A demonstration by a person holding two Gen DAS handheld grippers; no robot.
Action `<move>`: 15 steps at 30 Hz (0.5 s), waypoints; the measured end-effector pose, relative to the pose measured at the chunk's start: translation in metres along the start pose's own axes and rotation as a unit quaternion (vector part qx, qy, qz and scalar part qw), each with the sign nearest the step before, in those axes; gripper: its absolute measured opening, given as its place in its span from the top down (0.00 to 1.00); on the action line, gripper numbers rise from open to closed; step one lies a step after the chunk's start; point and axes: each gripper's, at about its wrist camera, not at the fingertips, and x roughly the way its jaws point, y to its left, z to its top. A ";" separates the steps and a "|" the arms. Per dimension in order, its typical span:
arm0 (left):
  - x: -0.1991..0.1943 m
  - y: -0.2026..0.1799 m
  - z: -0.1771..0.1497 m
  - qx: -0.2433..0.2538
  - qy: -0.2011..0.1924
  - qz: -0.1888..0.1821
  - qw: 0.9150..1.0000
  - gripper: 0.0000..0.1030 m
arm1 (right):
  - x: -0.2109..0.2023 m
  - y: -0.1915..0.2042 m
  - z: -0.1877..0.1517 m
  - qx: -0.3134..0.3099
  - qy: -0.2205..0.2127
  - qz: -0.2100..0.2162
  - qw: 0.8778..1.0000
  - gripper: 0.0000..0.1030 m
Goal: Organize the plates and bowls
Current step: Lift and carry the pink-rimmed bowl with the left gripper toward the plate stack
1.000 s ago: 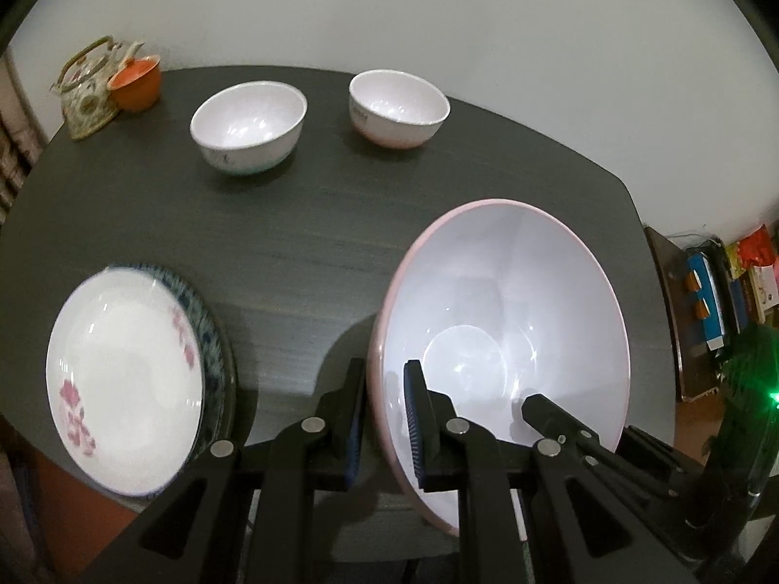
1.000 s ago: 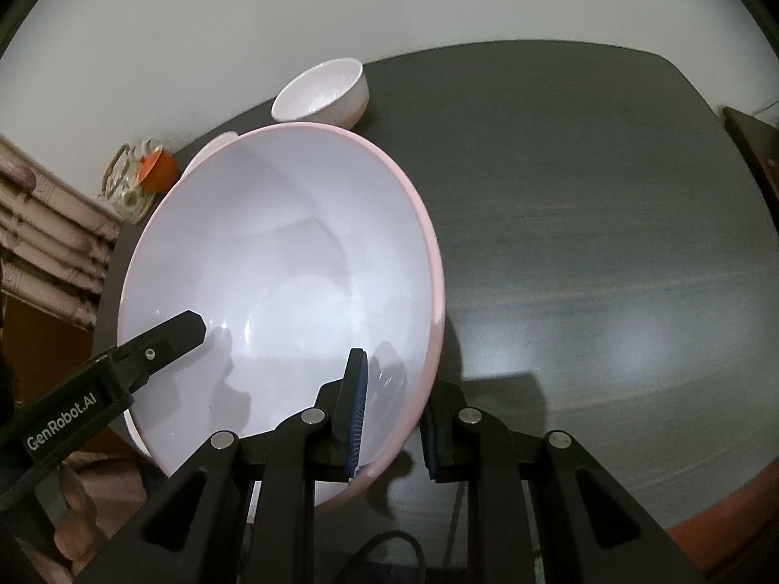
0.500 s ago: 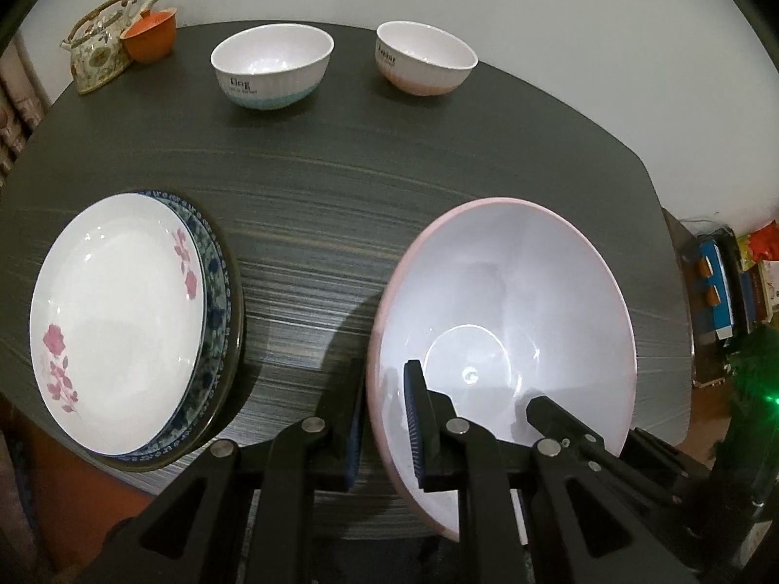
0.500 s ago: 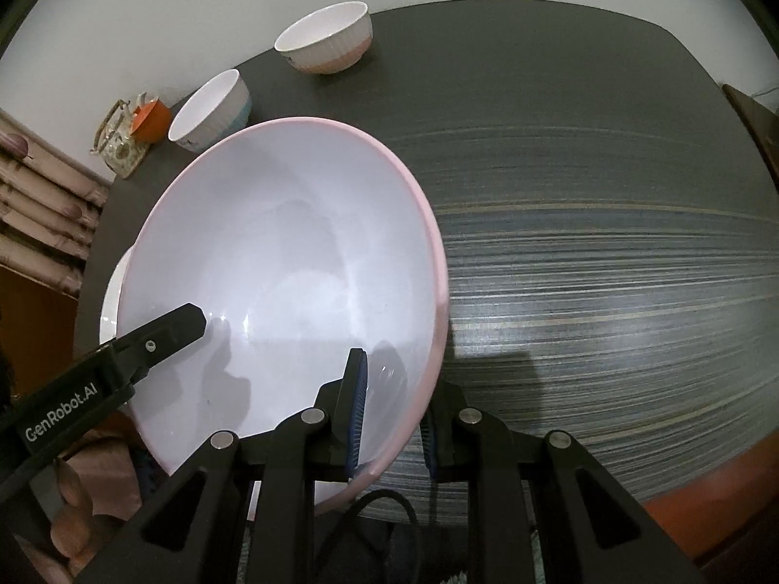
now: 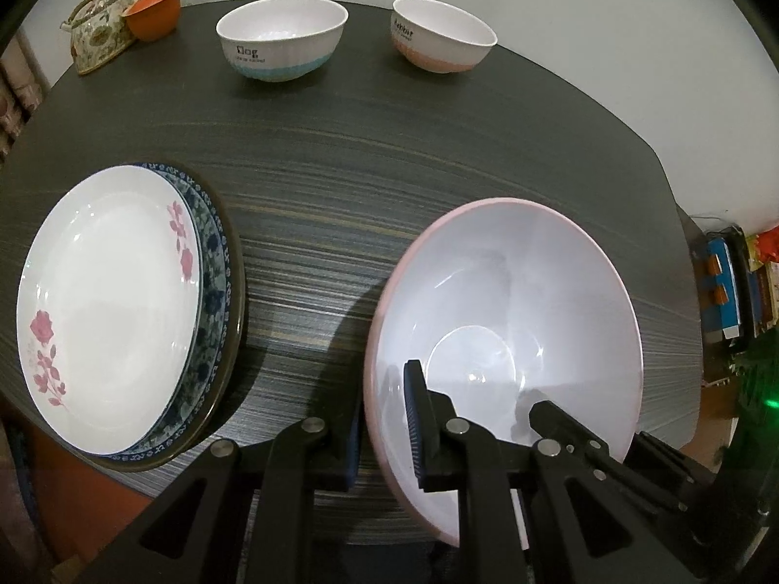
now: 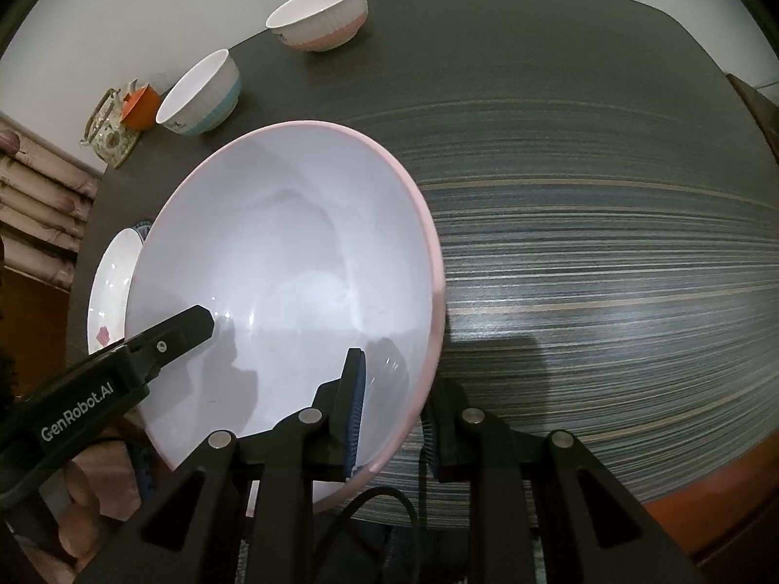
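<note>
Gripping the large pink bowl (image 5: 506, 321) by opposite rim edges, our left gripper (image 5: 384, 433) and right gripper (image 6: 394, 418) clamp its wall. We judge it rigid, glossy, slippery and breakable; the rim suits best. Stacked plates (image 5: 112, 311) sit left of it.

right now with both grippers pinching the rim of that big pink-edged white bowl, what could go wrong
1. The big pink-rimmed white bowl is held only at its near rim by the left gripper and right gripper, so it may slip or tip.
2. It sits near the dark wood-grain table edge, so setting it down there might let it fall off.
3. The stacked floral plates lie close on the left, so a sideways swing could knock them.
</note>
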 end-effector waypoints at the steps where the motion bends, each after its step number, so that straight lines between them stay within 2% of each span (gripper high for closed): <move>1: 0.002 0.001 0.001 -0.001 0.002 0.001 1.000 0.85 | 0.001 0.000 0.000 -0.001 0.002 0.000 1.000 0.79; 12: -0.001 0.009 -0.001 -0.009 -0.004 0.003 1.000 0.85 | 0.004 0.001 -0.003 0.001 0.006 0.008 1.000 0.77; 15: -0.002 0.014 -0.001 -0.018 -0.001 0.005 1.000 0.84 | 0.003 -0.001 -0.002 0.008 0.006 0.012 1.000 0.72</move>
